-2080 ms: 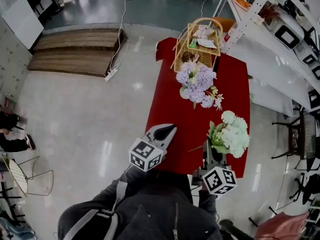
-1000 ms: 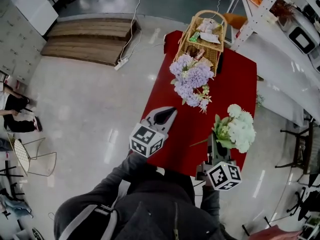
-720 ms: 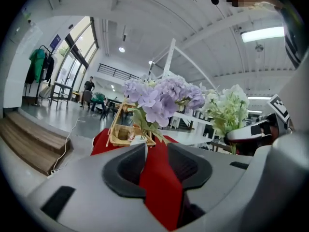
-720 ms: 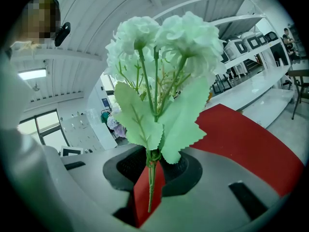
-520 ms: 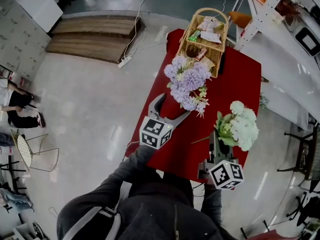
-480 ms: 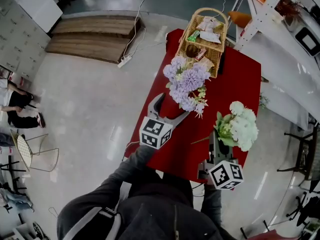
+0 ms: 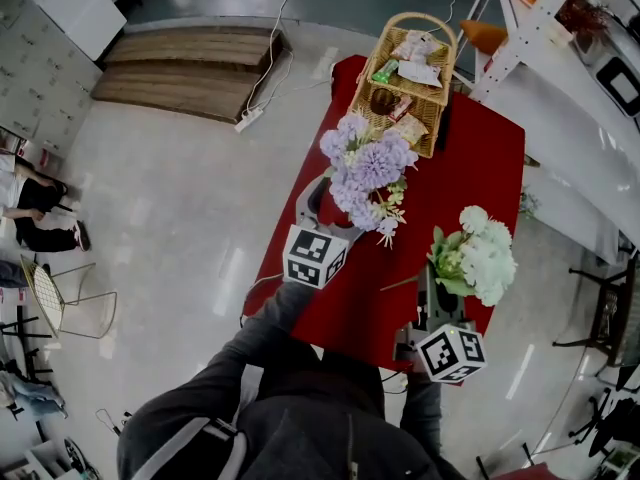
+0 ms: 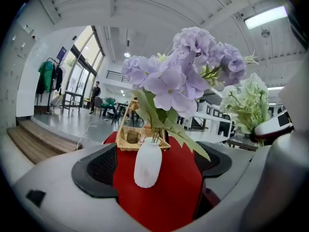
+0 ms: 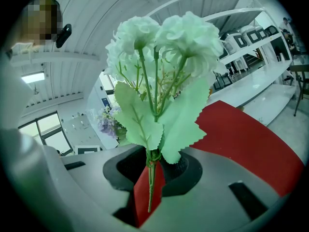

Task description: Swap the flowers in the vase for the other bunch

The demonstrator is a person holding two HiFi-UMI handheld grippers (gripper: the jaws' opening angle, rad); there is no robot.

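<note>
A white vase [image 8: 147,162] holding purple flowers [image 7: 362,173] stands on the red table [image 7: 470,168]. My left gripper [image 7: 333,205] reaches in under the blooms. Its jaws have just been opening and stand wide, one on each side of the vase, with a gap to it on both sides. In the left gripper view the purple flowers [image 8: 186,66] rise above the vase. My right gripper [image 7: 426,290] hovers near the table's near right corner, shut on the stems of a white-and-green bunch [image 7: 475,253]. In the right gripper view the stems [image 9: 151,175] are pinched upright between the pads, and the bunch [image 9: 161,47] fills the middle.
A wicker basket [image 7: 405,68] with small items sits at the table's far end, just behind the vase. White shelving [image 7: 560,38] runs along the right. Wooden steps [image 7: 180,73] and a white cable lie on the floor to the left. A person sits at the far left edge.
My left gripper has gone from shut to wide open and has moved forward to the vase. The right gripper with the white bunch has hardly moved.
</note>
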